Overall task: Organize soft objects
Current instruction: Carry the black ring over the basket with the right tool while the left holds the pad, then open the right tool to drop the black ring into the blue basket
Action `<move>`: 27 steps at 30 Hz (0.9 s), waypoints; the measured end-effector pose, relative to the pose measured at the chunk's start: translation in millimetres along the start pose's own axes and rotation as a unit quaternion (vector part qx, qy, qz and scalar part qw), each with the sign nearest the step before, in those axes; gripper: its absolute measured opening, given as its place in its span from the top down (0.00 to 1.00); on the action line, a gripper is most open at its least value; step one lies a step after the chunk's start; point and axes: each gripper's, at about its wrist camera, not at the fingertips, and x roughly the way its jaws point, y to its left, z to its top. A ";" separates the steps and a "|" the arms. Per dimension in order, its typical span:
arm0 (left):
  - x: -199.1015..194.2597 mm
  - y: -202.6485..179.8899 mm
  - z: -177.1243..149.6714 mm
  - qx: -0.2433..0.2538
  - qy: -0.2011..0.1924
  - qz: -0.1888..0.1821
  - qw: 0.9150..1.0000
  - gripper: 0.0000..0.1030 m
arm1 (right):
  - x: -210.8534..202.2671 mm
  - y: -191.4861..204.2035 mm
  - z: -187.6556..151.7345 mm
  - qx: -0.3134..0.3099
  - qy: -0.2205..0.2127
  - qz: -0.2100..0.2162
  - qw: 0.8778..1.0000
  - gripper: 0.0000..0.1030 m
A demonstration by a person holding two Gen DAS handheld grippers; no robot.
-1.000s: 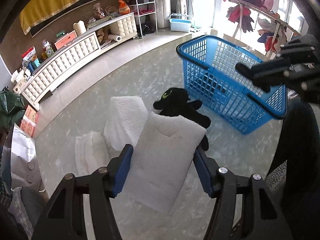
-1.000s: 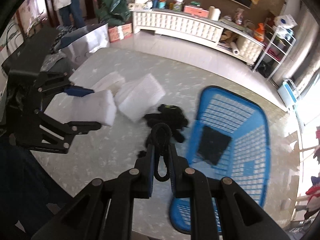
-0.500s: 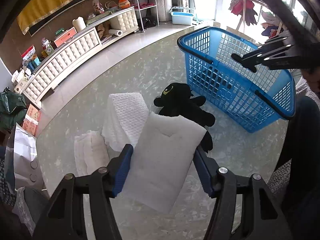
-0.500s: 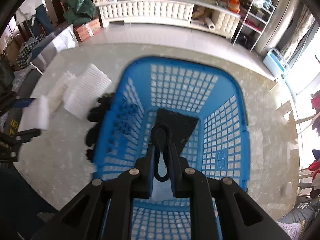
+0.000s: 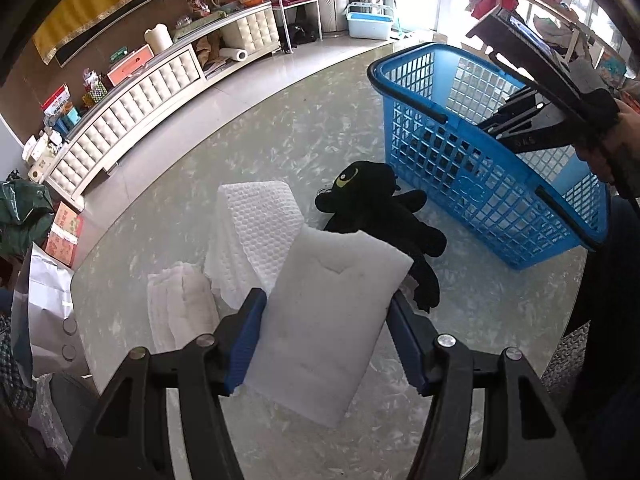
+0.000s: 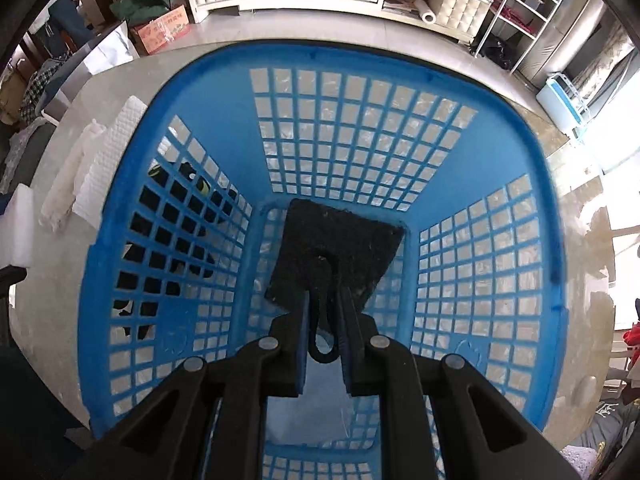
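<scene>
- Left gripper is clamped on a white foam pad, blue fingers pressing in on both its sides, the pad standing tilted above the tabletop.
- Right gripper is down inside the blue basket, jaws narrow and pinched on the loop of a black square pad.
- That black pad hangs low in the basket, close to the floor of it; whether it touches the bottom I can't tell.
- From the left wrist view, the right gripper shows over the basket's far rim, dipping in past the black handle.
- Black plush lies on the tabletop just beside the basket's near wall, yellow eye up; through the mesh on the right wrist view it shows dark against the left wall.
- A quilted white block sits next to the plush, partly behind the held foam.
- A folded white stack lies left of that block, touching it or nearly so.
- On the right wrist view the white pieces line up outside the basket's left side.
- A long white cabinet runs along the far wall, cluttered on top.
</scene>
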 end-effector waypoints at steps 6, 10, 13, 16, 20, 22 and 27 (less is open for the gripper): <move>4.4 1.6 1.0 -0.005 0.006 0.003 1.000 0.43 | 8.1 2.1 3.1 -0.008 0.002 0.008 1.000 0.87; 3.8 1.2 2.0 -0.005 0.006 0.004 1.000 0.43 | 7.5 4.8 3.8 -0.010 0.001 -0.004 1.000 0.57; 4.0 0.1 2.6 -0.001 0.007 0.008 1.000 0.43 | 4.8 6.1 4.5 -0.018 -0.009 -0.031 0.999 0.34; 3.5 0.0 4.0 -0.002 0.007 0.009 1.000 0.43 | -3.9 6.7 4.1 -0.017 -0.018 -0.023 0.999 0.22; -1.3 -3.0 7.8 -0.002 0.002 0.009 1.000 0.43 | -22.3 0.7 1.0 -0.007 -0.041 -0.037 0.998 0.02; -4.9 -6.4 9.8 0.000 -0.003 0.008 1.000 0.43 | -36.3 -2.9 -5.5 0.000 -0.064 -0.040 0.997 0.00; -10.5 -15.4 14.4 0.008 -0.009 0.005 1.000 0.43 | -60.6 -12.0 -25.8 0.013 -0.085 -0.033 0.996 0.00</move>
